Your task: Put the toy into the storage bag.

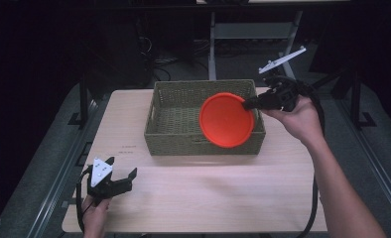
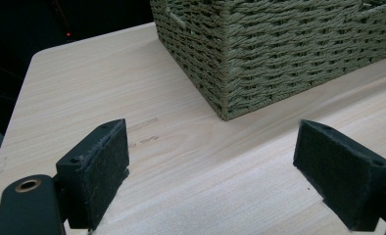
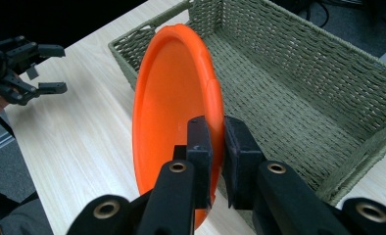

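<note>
Above basket (image 1: 173, 126), fingers (image 3: 200, 147) clamping plate (image 1: 227, 120).

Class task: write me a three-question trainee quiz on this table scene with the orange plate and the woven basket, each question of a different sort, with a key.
1. True or false: the right gripper pinches the rim of the orange plate.
2. Multiple choice: the plate is held A) flat on the table, B) tilted on edge over the woven basket, C) under the basket.
3. Short answer: how do the jaws of the left gripper stand, and what is between them?

Key:
1. True; the pads close on the plate's edge.
2. B.
3. Wide open, with nothing between them but bare table.
</note>
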`<state>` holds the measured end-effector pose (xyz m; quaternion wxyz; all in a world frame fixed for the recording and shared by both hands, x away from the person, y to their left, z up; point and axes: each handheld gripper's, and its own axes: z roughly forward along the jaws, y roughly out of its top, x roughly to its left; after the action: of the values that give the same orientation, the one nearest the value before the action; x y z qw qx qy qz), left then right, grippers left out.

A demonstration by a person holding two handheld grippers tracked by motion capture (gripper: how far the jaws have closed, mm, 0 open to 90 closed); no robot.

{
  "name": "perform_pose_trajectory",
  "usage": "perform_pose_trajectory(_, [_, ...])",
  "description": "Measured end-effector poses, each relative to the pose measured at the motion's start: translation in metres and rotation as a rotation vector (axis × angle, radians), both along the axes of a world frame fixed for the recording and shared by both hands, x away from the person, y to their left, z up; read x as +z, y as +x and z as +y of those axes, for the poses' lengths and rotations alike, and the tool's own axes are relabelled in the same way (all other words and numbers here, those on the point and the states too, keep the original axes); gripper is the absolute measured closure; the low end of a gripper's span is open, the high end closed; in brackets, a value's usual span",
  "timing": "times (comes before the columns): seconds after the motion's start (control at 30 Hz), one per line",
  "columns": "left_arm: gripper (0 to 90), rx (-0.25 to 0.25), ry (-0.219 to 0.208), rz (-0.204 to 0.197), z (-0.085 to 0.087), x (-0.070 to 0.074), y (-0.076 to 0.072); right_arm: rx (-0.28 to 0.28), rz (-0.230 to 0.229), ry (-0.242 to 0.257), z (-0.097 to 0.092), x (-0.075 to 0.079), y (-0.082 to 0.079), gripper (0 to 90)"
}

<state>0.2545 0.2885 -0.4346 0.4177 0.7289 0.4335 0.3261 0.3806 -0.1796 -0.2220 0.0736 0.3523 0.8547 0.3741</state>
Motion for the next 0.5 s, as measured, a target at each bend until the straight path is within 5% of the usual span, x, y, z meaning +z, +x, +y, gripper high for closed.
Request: perform_pose_trajectory(0.5, [12.8, -0.004, -0.004, 0.001, 0.000, 0.000, 0.001, -0.047, 0.012, -0.028, 0.006, 0.003, 0.029, 82.3])
